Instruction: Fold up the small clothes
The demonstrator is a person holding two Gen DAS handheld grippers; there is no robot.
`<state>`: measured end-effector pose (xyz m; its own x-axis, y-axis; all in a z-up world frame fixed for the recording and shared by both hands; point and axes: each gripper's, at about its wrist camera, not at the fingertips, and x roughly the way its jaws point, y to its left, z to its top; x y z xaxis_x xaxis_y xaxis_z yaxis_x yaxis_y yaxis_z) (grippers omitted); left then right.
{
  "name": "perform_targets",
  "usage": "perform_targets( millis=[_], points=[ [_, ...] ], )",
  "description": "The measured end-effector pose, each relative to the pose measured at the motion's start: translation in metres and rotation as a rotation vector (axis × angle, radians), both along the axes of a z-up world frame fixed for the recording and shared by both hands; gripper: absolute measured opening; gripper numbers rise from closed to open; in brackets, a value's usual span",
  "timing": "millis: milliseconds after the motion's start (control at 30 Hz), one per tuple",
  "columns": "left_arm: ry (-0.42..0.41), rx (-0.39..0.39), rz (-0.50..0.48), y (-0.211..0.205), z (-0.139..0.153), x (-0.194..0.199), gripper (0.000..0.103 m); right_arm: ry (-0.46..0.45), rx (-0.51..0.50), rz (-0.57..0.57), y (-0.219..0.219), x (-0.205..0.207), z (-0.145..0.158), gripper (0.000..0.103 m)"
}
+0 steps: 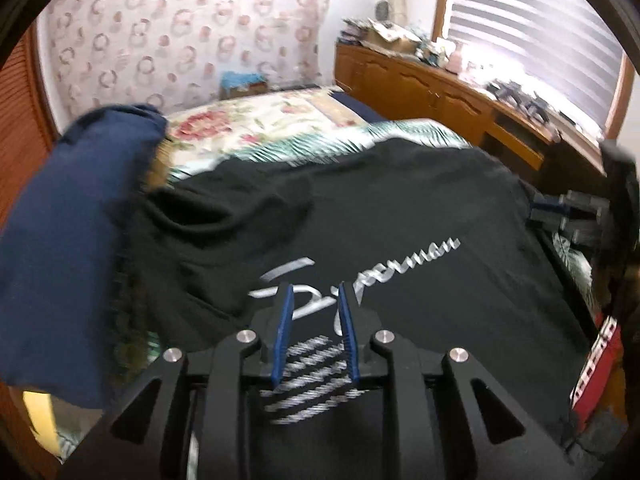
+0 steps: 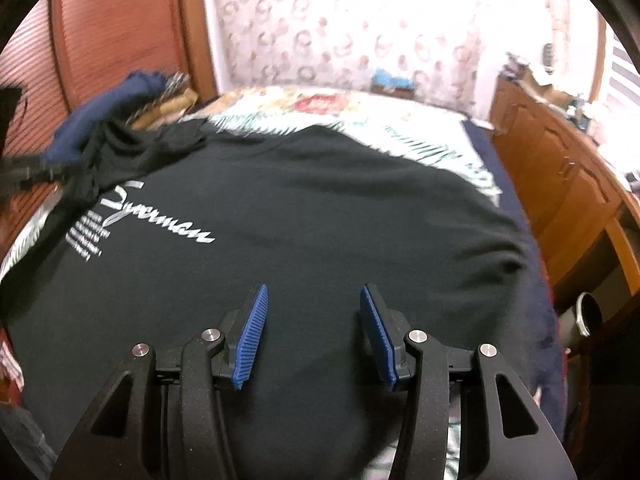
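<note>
A black T-shirt with silver lettering lies spread on the bed, chest side up. My left gripper hovers over the lettering, its blue pads a narrow gap apart with only the print showing between them. The shirt's left sleeve is bunched inward. My right gripper hangs above the plain lower part of the T-shirt, jaws well apart and empty. The right gripper also shows, blurred, at the shirt's right edge in the left wrist view.
A navy garment lies heaped at the shirt's left, also seen as the navy garment. The bed has a floral and leaf-print cover. A cluttered wooden dresser runs along the right under a window. A red item sits at the bed's right edge.
</note>
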<state>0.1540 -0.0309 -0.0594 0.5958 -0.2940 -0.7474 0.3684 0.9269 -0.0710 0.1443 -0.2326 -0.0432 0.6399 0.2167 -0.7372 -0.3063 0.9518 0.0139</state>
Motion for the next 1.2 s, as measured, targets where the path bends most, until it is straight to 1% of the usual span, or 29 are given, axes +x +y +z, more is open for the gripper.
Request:
perform_targets(
  millis=[133, 233, 333, 467, 533, 600, 667, 700, 800, 867, 1000, 1100, 1200],
  points=[
    [0.024, 0.024, -0.03, -0.024, -0.016, 0.0, 0.02, -0.041, -0.002, -0.091, -0.042, -0.007, 0.016, 0.049],
    [0.03, 0.026, -0.038, -0.035, -0.021, 0.002, 0.02, -0.039, -0.009, -0.163, -0.072, -0.005, 0.017, 0.049],
    [0.03, 0.043, -0.039, -0.042, -0.026, 0.004, 0.02, -0.009, 0.002, -0.21, -0.096, -0.001, 0.012, 0.049],
    [0.04, 0.056, -0.029, -0.047, -0.035, 0.008, 0.021, 0.042, 0.017, -0.244, -0.111, 0.001, -0.001, 0.048],
    [0.014, 0.065, -0.028, -0.049, -0.035, 0.007, 0.021, 0.064, 0.039, -0.243, -0.117, -0.001, -0.006, 0.048],
    [0.008, 0.073, -0.029, -0.051, -0.035, 0.007, 0.021, 0.077, 0.054, -0.243, -0.122, -0.003, -0.009, 0.047],
    [0.012, 0.065, -0.022, -0.051, -0.035, 0.008, 0.021, 0.09, 0.062, -0.24, -0.124, -0.004, -0.012, 0.044],
    [0.013, 0.061, -0.022, -0.05, -0.035, 0.009, 0.022, 0.094, 0.064, -0.237, -0.125, -0.004, -0.014, 0.04],
    [0.016, 0.052, -0.022, -0.049, -0.036, 0.009, 0.022, 0.091, 0.071, -0.223, -0.124, -0.006, -0.015, 0.032],
    [0.016, 0.053, -0.022, -0.049, -0.036, 0.009, 0.023, 0.078, 0.053, -0.226, -0.121, -0.007, -0.015, 0.028],
    [0.01, 0.066, -0.015, -0.048, -0.036, 0.008, 0.025, 0.05, 0.011, -0.234, -0.121, -0.009, -0.014, 0.013],
    [0.011, 0.068, -0.009, -0.048, -0.036, 0.009, 0.027, 0.027, -0.012, -0.225, -0.119, -0.01, -0.011, 0.007],
    [0.017, 0.053, -0.008, -0.046, -0.036, 0.01, 0.028, -0.001, -0.016, -0.219, -0.115, -0.01, -0.003, 0.006]
  ],
)
